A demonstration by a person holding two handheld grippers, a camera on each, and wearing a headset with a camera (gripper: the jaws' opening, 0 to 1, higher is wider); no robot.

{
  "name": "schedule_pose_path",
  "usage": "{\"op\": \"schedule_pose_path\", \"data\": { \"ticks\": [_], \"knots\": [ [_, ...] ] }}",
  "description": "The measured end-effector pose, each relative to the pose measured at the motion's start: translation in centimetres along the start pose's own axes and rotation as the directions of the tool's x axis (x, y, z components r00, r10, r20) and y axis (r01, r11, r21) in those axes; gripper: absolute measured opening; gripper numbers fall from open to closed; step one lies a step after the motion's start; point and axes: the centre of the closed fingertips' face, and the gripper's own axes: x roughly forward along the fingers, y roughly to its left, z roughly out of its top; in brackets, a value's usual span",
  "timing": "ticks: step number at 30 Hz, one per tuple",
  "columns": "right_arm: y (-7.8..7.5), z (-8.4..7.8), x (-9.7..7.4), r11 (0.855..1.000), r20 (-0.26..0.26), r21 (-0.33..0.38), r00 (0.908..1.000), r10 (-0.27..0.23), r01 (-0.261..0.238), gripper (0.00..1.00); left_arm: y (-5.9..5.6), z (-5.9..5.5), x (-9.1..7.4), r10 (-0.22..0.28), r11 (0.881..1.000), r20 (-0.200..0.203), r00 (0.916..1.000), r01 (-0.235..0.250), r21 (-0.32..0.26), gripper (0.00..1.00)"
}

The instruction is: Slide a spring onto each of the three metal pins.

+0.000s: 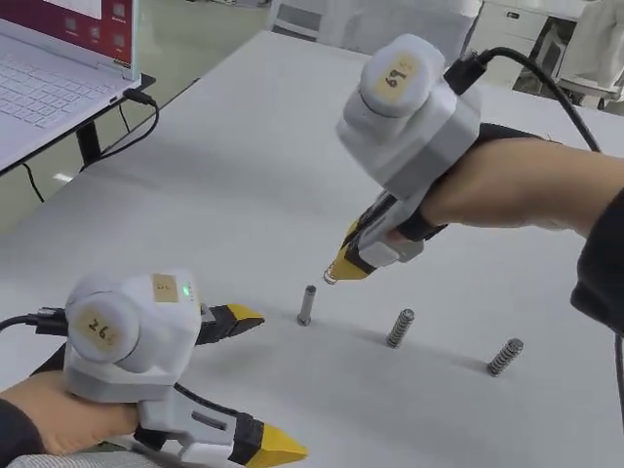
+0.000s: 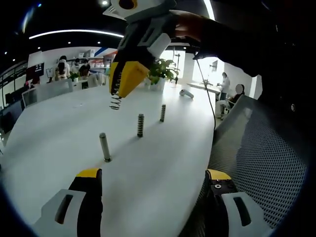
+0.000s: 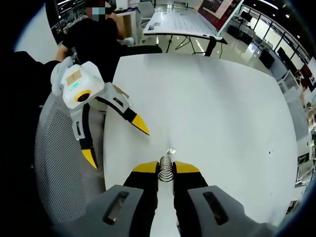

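One spring (image 3: 166,169) is pinched by its top end between the nearly closed fingers (image 3: 145,168) of the right gripper (image 1: 341,271), hung just above the one bare pin (image 1: 306,304) on the worktop (image 1: 244,175); the other two pins (image 1: 400,328) are already sleeved. The left gripper (image 1: 265,383) is held wide open, empty, off to the side. Light and squashy, it seems, so a gentle grip away from the free end is probably wanted.

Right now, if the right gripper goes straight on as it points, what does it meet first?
The right gripper probably meets the bare pin, just ahead of the spring in its fingers; depth is unclear.
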Motion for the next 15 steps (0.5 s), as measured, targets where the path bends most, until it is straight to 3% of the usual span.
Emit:
{"op": "schedule_pose_path", "data": {
  "ticks": [15],
  "knots": [
    [-0.7,-0.1,2.6,1.0,-0.064,-0.02,0.9979,0.009,-0.011,0.09,0.2,0.1,0.0,0.01,1.0,0.013,0.9999,-0.01,-0.005,0.81]
  ]
}}
